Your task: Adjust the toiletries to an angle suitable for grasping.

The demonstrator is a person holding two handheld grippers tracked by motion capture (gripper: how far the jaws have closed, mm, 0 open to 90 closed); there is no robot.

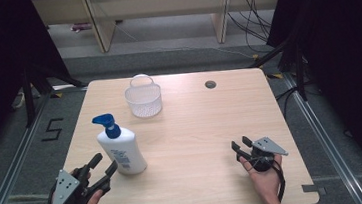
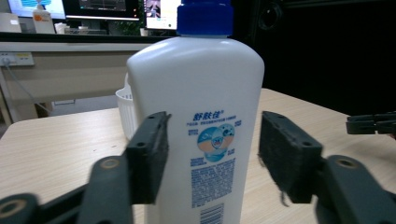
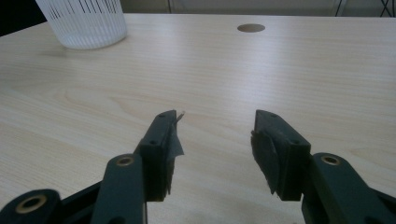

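Left gripper (image 2: 212, 154) spread astride upright white plastic lotion bottle with blue pump (image 2: 198, 116).
Pads clear of bottle's sides. Right gripper (image 3: 215, 140) parted over bare wooden table (image 3: 280, 74), nothing between.

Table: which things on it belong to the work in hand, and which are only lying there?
In the work:
- bottle, upright, between the open left gripper jaws; a gap shows at the right pad.

Lying about:
- basket, far side of the table.
- right gripper, open, nothing between its jaws.
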